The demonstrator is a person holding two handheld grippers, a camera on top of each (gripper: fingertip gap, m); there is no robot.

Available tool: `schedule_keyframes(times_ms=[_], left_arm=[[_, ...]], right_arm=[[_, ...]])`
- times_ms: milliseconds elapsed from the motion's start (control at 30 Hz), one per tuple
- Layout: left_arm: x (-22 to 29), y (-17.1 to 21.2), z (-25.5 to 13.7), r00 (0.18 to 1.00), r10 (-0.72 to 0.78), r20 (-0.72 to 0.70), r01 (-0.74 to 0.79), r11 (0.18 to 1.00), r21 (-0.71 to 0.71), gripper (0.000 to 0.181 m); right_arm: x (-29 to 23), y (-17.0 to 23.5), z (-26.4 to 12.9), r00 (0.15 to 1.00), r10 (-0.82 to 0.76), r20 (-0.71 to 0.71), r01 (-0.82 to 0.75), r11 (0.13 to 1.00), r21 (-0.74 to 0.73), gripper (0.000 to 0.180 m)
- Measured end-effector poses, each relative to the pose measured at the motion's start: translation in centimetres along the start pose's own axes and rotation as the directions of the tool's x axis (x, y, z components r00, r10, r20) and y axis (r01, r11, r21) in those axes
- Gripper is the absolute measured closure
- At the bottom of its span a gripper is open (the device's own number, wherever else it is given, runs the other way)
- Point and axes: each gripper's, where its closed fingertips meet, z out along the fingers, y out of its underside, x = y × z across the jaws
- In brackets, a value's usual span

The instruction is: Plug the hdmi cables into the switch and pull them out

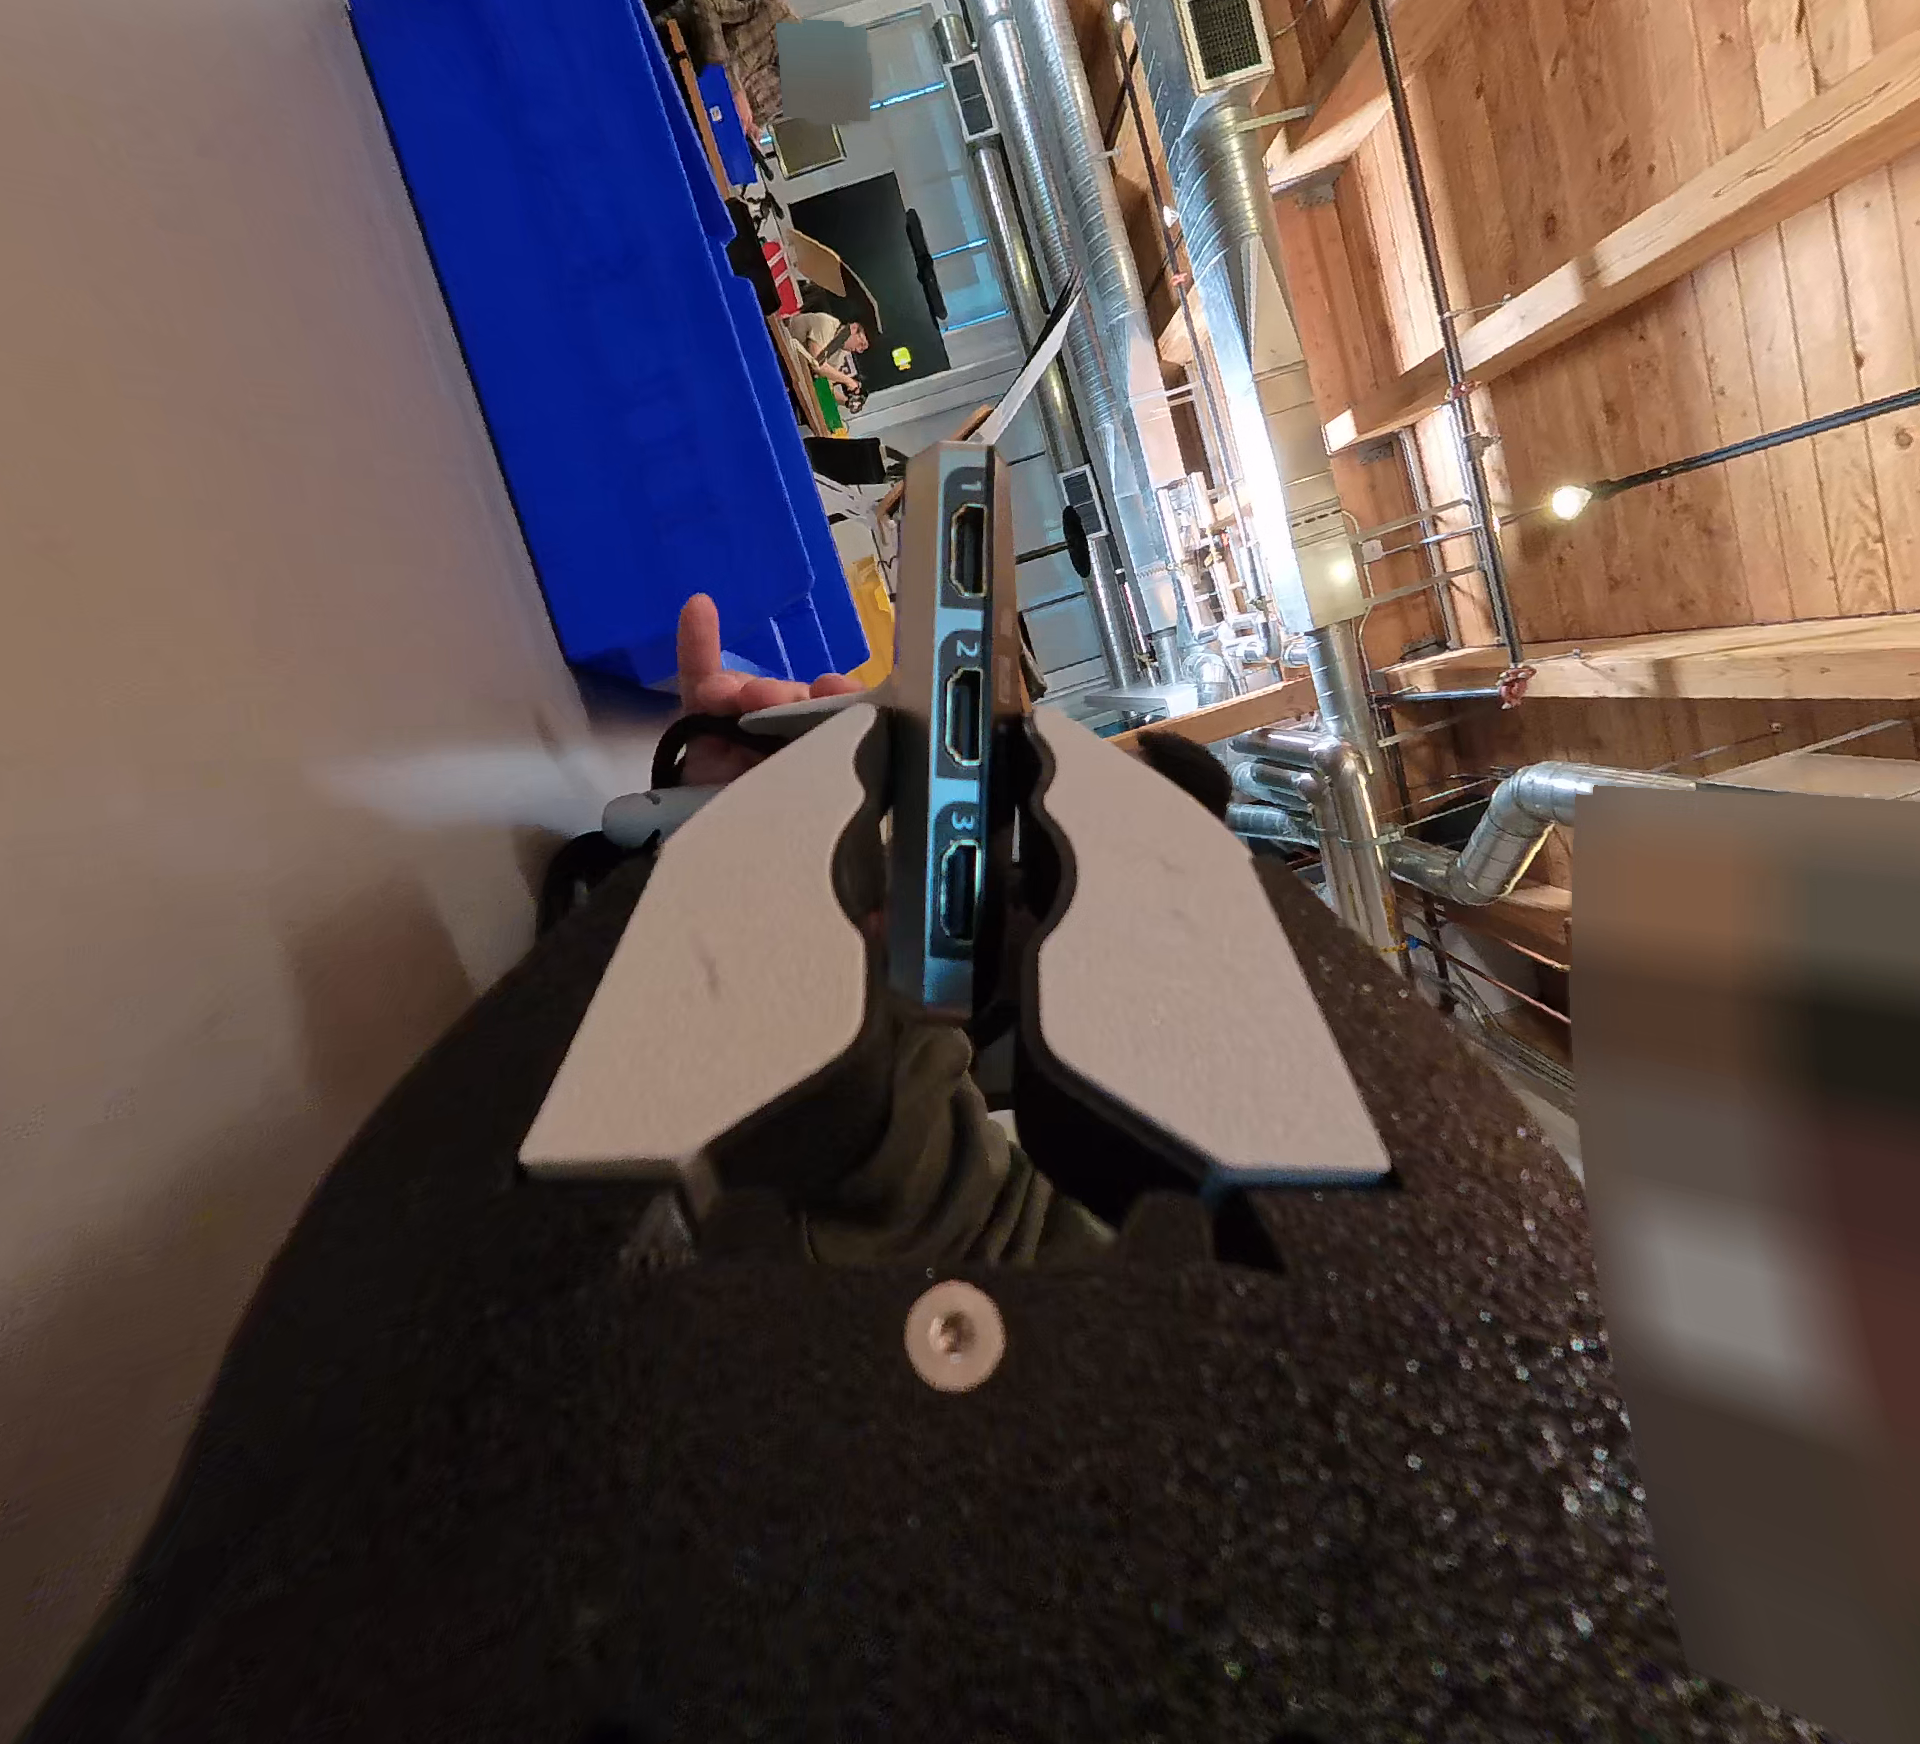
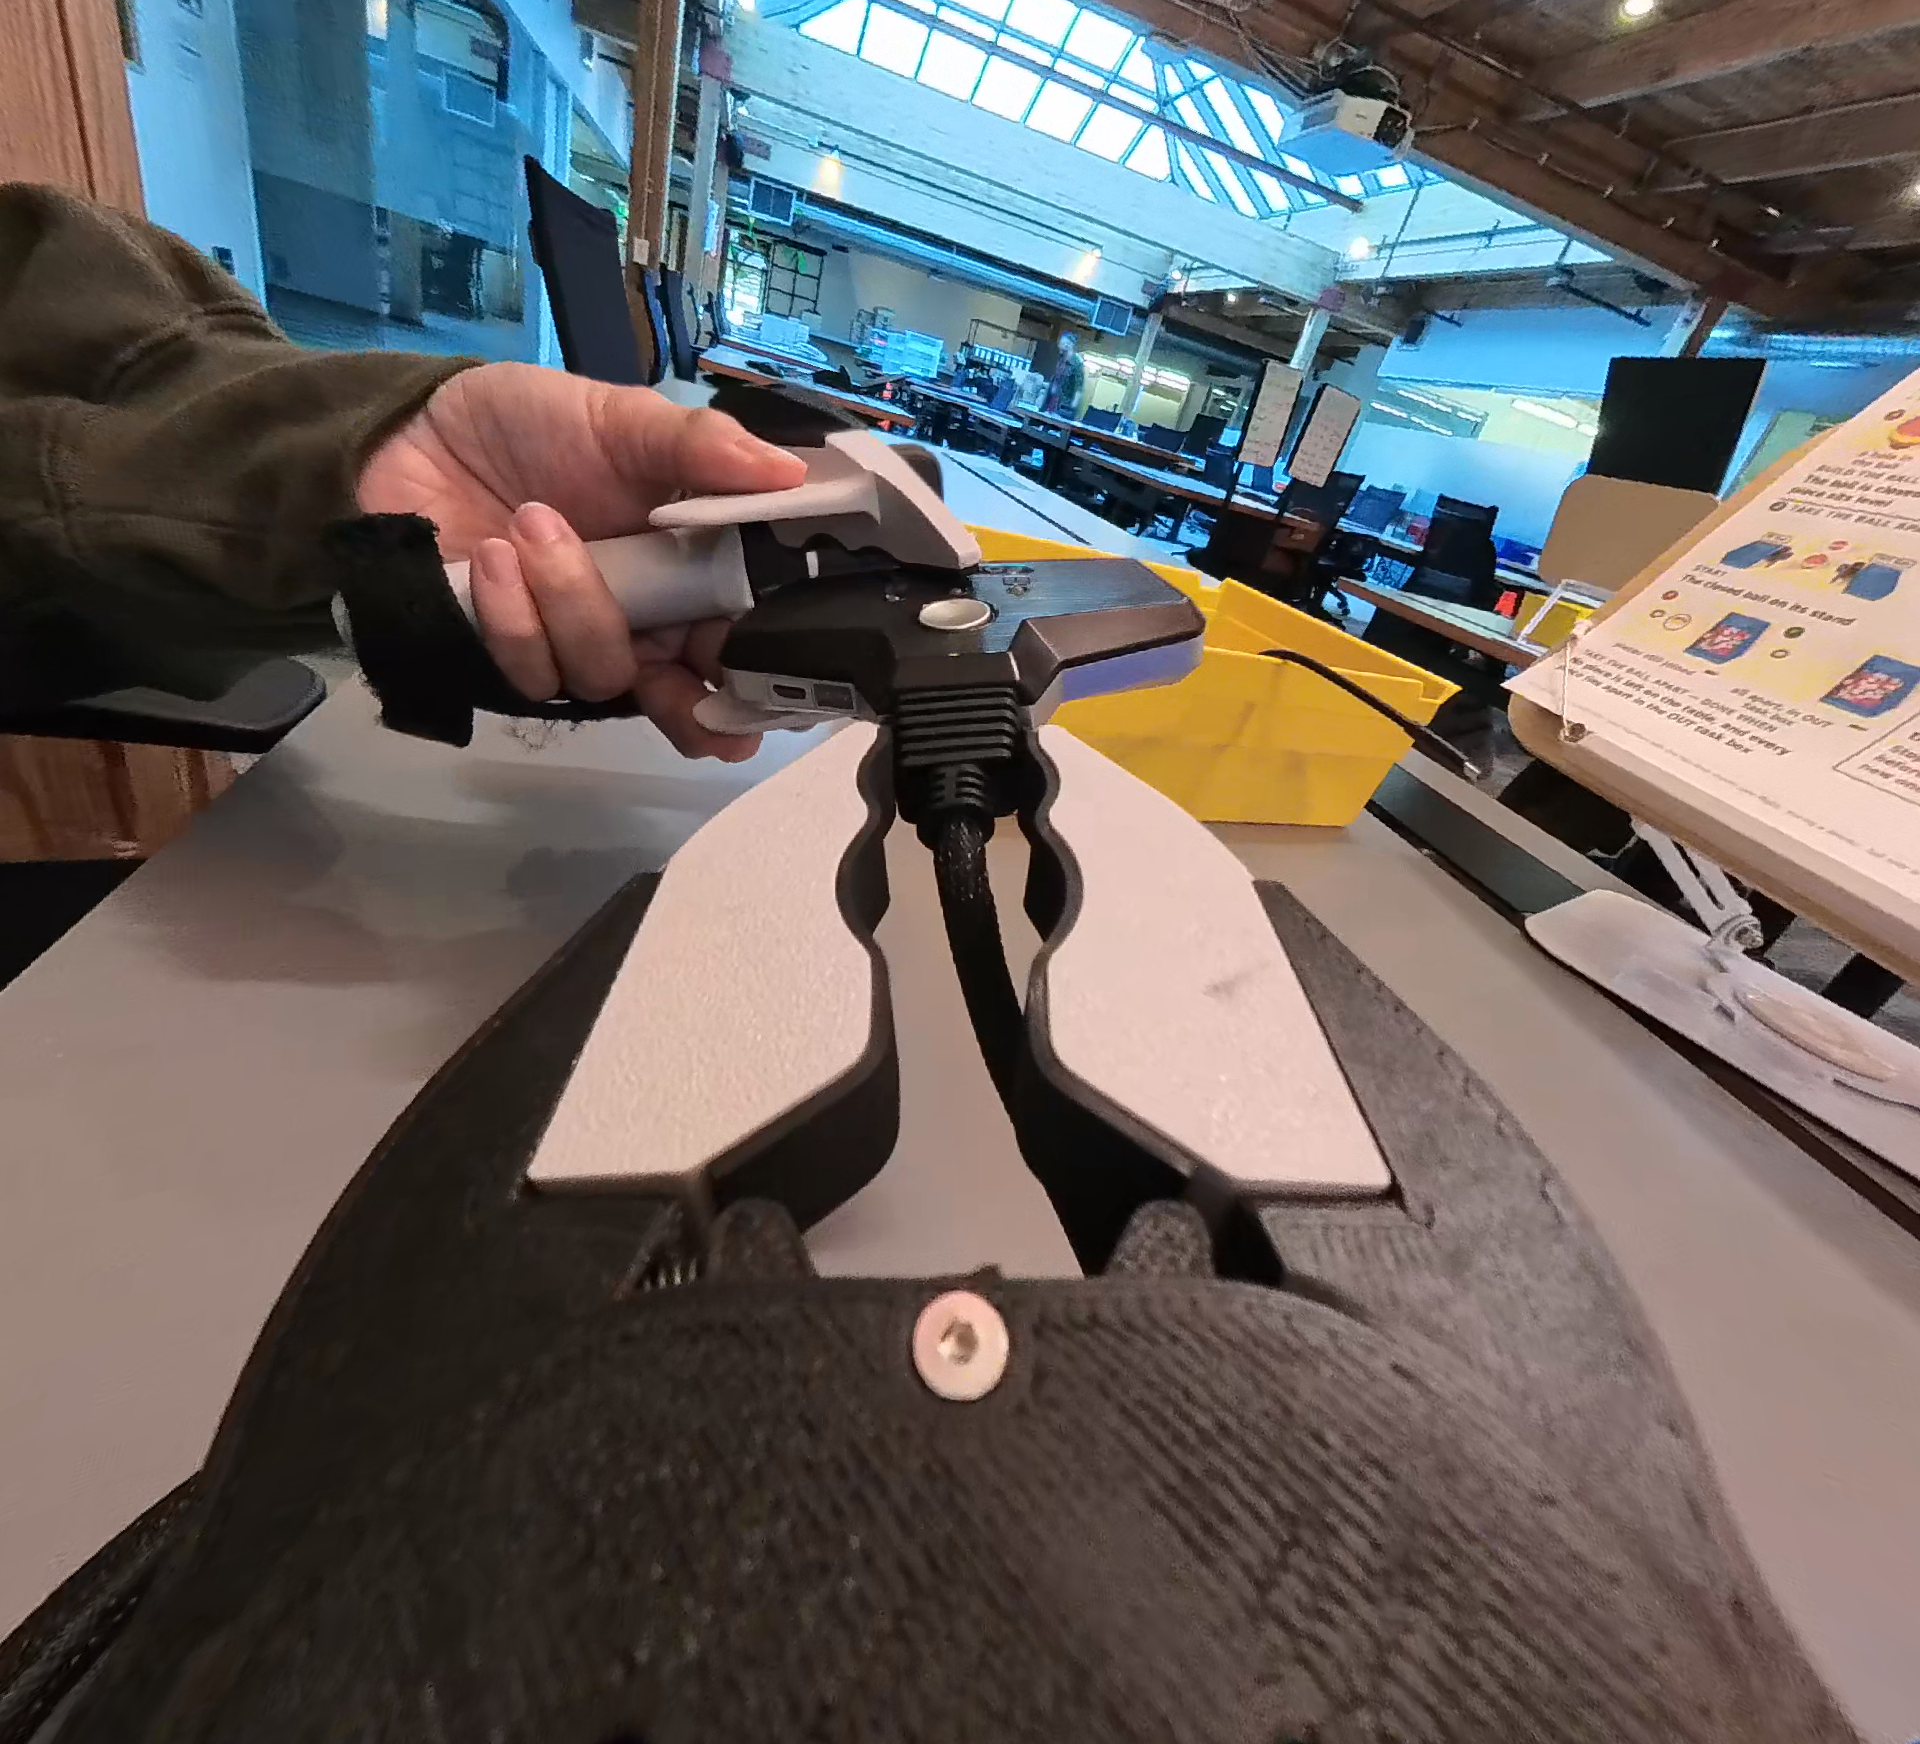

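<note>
My left gripper [image 1: 956, 738] is shut on the grey HDMI switch [image 1: 951, 614] and holds it edge-on in the air. Its three numbered ports face the left wrist camera and are empty. My right gripper [image 2: 956, 759] is shut on the black ribbed plug [image 2: 956, 718] of a braided HDMI cable [image 2: 977, 946], which trails back between the fingers. In the right wrist view the plug's tip presses up against the left gripper [image 2: 800, 655], beside the switch's end [image 2: 790, 692]. The tip is hidden, so I cannot tell whether it is seated.
A grey table [image 2: 312, 967] lies below both grippers. A yellow bin [image 2: 1247, 718] stands behind the left gripper, with a thin black cable [image 2: 1351, 697] over it. An instruction sheet on a stand [image 2: 1714, 655] is at the right. A blue bin [image 1: 582, 292] shows in the left wrist view.
</note>
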Motion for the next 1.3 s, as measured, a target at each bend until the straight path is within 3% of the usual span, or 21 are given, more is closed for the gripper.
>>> schedule_keyframes(times_ms=[367,600,733,800,933,1000,1033,1167,1300], left_arm=[[0.3,-0.2,0.8,0.994,0.1,0.034,-0.098,0.994,-0.048,0.158],[1.3,-1.4,0.6,0.926,0.367,0.086,-0.368,0.93,-0.007,0.155],[3.1,-3.3,-1.3,0.8,0.572,0.18,-0.589,0.806,0.06,0.153],[4.0,-4.7,-3.2,0.685,0.674,0.277,-0.709,0.704,0.04,0.149],[3.8,-10.7,-10.6,0.269,0.721,0.638,-0.853,0.486,-0.19,0.148],[2.5,-13.1,-14.4,0.084,0.685,0.723,-0.786,0.492,-0.375,0.148],[1.7,-13.8,-15.6,0.036,0.685,0.727,-0.73,0.515,-0.449,0.146],[-1.9,-15.6,-16.8,0.03,0.732,0.681,-0.527,0.591,-0.611,0.14],[-5.1,-16.9,-15.8,0.074,0.746,0.661,-0.398,0.63,-0.667,0.144]], right_arm=[[0.7,-0.1,-0.4,0.993,0.119,0.023,-0.119,0.993,0.014,0.157],[1.9,-0.6,-1.0,0.983,0.186,-0.011,-0.185,0.98,0.07,0.157],[3.2,-1.4,-2.3,0.968,0.251,-0.03,-0.243,0.957,0.156,0.157],[3.7,-1.9,-3.1,0.962,0.271,-0.028,-0.26,0.943,0.208,0.158],[4.9,-1.7,-3.9,0.953,0.293,-0.075,-0.269,0.935,0.232,0.157],[5.2,-1.8,-4.1,0.947,0.312,-0.072,-0.286,0.925,0.249,0.158],[5.3,-1.8,-4.2,0.945,0.318,-0.07,-0.291,0.922,0.256,0.157],[5.0,-1.7,-4.0,0.95,0.309,-0.053,-0.287,0.926,0.244,0.158],[4.3,-1.7,-3.8,0.961,0.275,-0.029,-0.261,0.937,0.23,0.158]])
